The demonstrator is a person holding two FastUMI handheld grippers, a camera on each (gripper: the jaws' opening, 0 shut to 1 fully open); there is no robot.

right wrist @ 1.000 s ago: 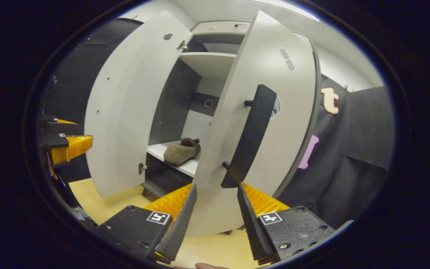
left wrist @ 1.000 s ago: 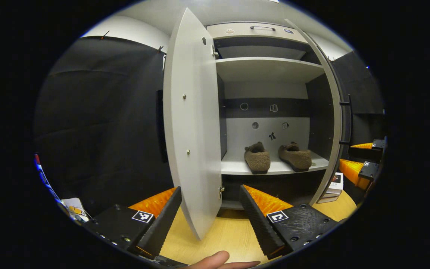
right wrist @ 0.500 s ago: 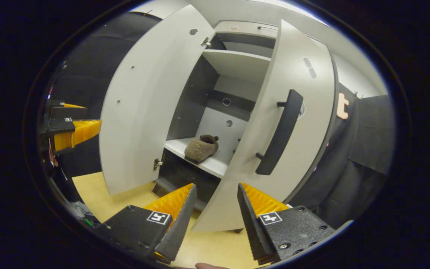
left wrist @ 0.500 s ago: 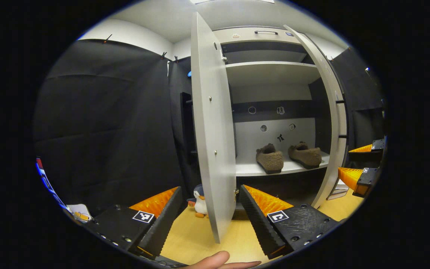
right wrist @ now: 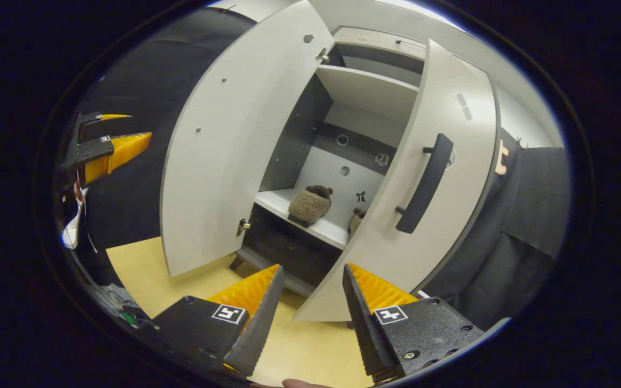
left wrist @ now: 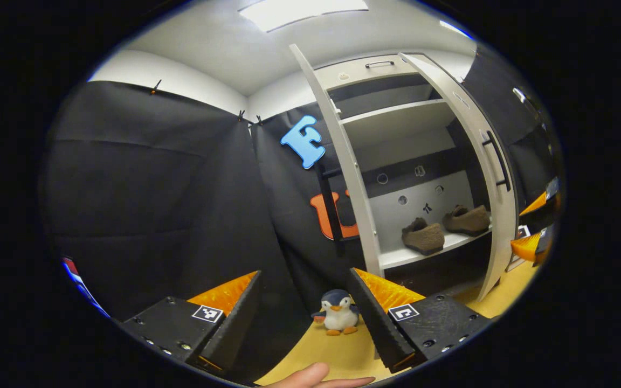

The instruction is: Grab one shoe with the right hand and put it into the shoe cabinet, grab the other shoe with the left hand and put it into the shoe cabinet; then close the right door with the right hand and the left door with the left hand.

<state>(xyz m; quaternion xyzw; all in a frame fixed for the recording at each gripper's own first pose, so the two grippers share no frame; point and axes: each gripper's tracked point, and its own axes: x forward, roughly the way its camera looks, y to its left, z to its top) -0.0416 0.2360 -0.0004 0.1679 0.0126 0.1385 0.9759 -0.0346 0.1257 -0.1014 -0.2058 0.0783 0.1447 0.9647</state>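
The shoe cabinet (left wrist: 397, 116) stands open with two brown fuzzy shoes on its lower shelf, one (left wrist: 423, 237) nearer, the other (left wrist: 469, 220) farther right. My left gripper (left wrist: 302, 323) is open, outside the left door (left wrist: 351, 178), which I see edge-on. My right gripper (right wrist: 308, 323) is open and empty, a short way in front of the half-swung right door (right wrist: 440, 129) and its dark handle (right wrist: 423, 183). One shoe (right wrist: 309, 205) shows fully; the other shoe (right wrist: 356, 221) peeks from behind that door. The left gripper (right wrist: 105, 151) hangs far left, beyond the left door (right wrist: 235, 151).
A small penguin toy (left wrist: 337, 319) stands on the wooden floor (left wrist: 332, 350) by the black cloth wall, just beyond my left fingers. The right gripper (left wrist: 537, 231) shows at the far right edge. Open floor (right wrist: 181, 275) lies before the cabinet.
The left gripper swung left around the outer side of the left door, bringing the penguin into sight. The right gripper drew back from the right door's handle, which now sits farther off.
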